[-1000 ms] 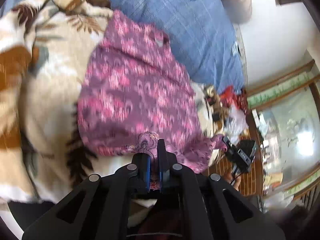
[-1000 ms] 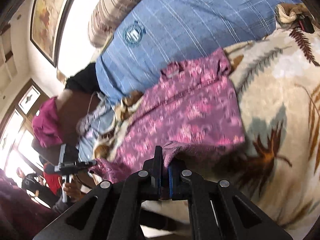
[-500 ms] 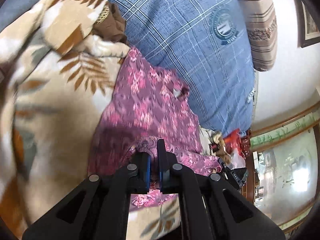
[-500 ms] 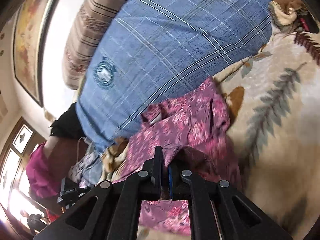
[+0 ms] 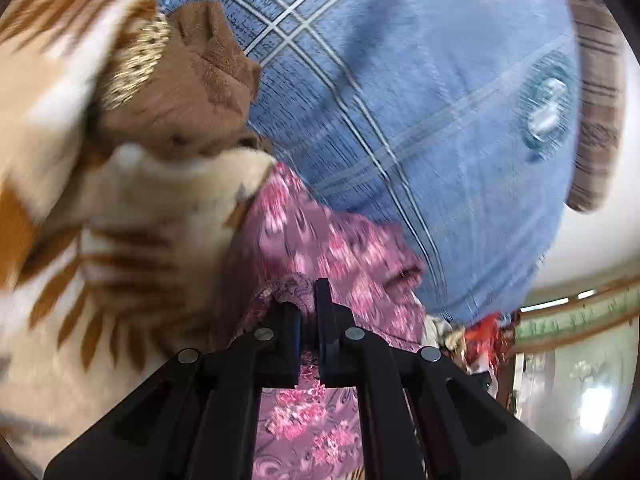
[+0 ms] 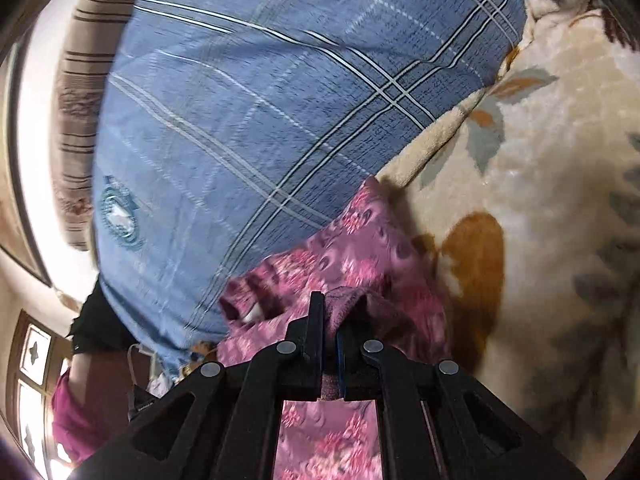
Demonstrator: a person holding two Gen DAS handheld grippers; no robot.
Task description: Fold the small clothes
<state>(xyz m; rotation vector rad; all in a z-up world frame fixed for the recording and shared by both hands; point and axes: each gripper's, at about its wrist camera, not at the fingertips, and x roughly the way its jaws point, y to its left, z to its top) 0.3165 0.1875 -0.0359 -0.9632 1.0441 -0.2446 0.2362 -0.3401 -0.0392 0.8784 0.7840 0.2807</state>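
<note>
- Left gripper (image 5: 308, 322): jaws clamped on a hem of the pink floral-print cloth garment (image 5: 320, 248), bunched right between them.
- Right gripper (image 6: 330, 330): jaws pinching the other hem, same deal.
- Rest of the garment lies just past both jaws, on the cream leaf-pattern fleece blanket (image 6: 540, 168).
- Beyond it, the blue plaid pillow (image 5: 420, 100).
- Looks like mid-fold, hem carried toward the collar end. Next I'd lay both corners down evenly, then let go.
</note>
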